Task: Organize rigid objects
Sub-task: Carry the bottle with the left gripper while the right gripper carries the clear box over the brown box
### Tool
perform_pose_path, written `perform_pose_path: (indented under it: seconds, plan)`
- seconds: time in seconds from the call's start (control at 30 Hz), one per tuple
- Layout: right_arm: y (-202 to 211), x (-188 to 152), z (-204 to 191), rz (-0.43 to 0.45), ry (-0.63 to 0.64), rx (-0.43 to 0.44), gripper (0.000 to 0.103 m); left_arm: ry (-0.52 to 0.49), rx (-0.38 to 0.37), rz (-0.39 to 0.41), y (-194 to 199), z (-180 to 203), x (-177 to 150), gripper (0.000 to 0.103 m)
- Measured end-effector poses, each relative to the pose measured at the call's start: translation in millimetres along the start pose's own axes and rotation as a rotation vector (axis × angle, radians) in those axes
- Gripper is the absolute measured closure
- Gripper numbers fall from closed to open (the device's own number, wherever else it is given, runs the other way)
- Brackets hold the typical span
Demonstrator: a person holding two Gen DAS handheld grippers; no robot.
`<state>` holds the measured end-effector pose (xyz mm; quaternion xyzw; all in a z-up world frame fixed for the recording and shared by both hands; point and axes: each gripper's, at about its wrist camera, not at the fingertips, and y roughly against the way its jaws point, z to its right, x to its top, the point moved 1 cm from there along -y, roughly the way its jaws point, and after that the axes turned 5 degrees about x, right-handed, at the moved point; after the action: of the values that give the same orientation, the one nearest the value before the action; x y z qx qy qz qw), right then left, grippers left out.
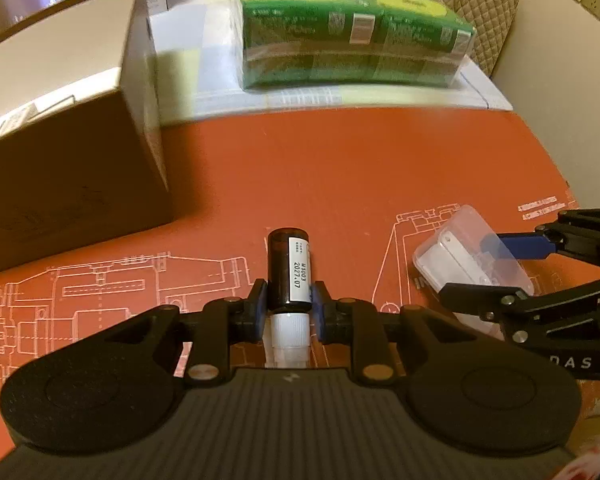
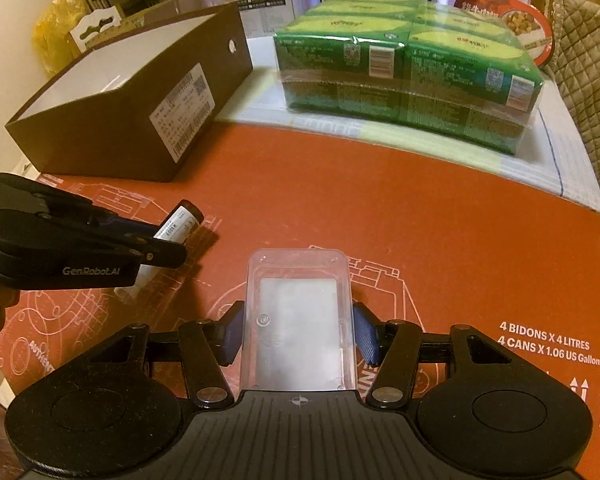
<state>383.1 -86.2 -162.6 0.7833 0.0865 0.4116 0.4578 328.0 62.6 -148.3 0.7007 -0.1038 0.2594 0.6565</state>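
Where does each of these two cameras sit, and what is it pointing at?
Left wrist: on the left hand-held gripper, looking down its fingers at the bottle it grips; the right hand-held gripper shows at the edge.
Right wrist: on the right hand-held gripper, looking at the clear case it grips.
Both see the brown box, green packs and red mat.
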Motion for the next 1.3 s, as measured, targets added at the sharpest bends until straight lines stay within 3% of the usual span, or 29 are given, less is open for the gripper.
perform_pose_path:
  seconds: [0.3,0.63,0.97,1.3]
  plan:
    - [12,10,-31,0.046,0.03,0.028,0.05,0.067,0.015,0.067,43,-35,-19,0.084]
    - [15,41,-95,0.103,0.102,0.137,0.05,0.195,0.062,0.155,111,-105,-36,0.084]
    - [3,88,-156,0.166,0.162,0.217,0.05,0.237,0.087,0.258,152,-161,-18,0.084]
    - [-19,149,-179,0.218,0.151,0.189,0.05,0.221,0.112,0.326,155,-218,29,0.084]
